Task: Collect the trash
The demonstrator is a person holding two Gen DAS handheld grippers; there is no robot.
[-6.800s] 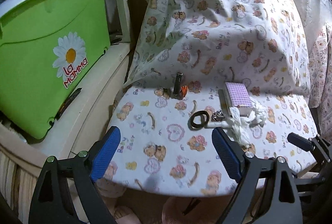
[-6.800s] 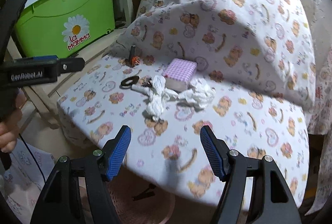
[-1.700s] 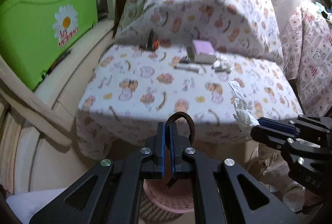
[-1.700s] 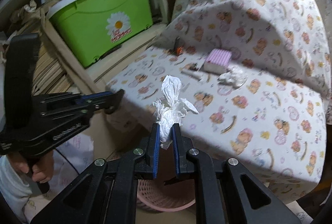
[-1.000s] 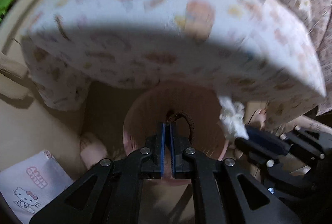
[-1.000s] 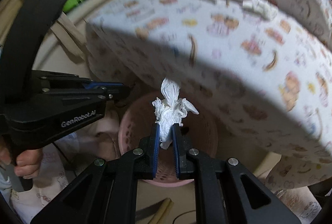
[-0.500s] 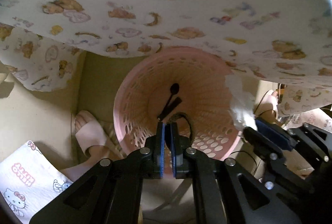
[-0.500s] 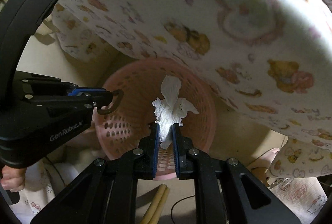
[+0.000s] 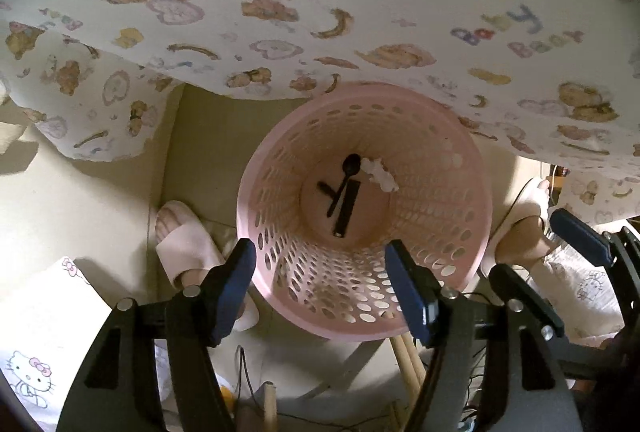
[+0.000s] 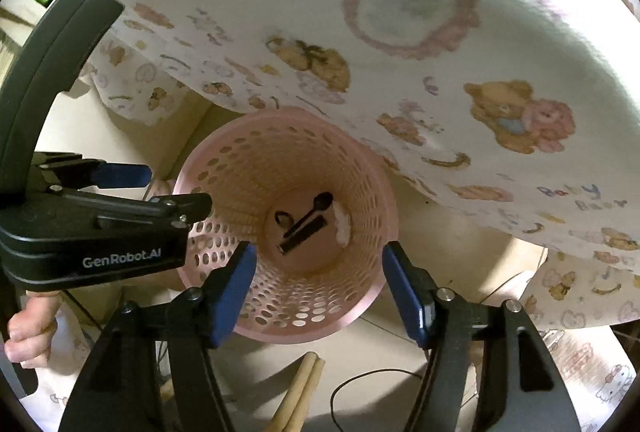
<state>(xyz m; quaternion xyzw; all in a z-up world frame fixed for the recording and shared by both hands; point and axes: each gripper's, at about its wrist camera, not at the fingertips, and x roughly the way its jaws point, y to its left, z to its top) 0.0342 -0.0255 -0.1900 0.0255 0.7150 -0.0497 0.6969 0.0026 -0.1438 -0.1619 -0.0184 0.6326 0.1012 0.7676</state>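
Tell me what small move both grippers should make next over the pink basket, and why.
Probably lift both back up toward the tabletop. The left gripper and right gripper have just been opening, nothing sits between their jaws, and the white tissue and dark loop already lie at the bottom of the pink basket. Lingering here seems pointless.

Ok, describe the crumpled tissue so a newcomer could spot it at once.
Find the pink perforated basket on the floor, half under the teddy-print cloth. On its bottom lies the crumpled tissue, beside a black spoon: the only white thing among dark items.
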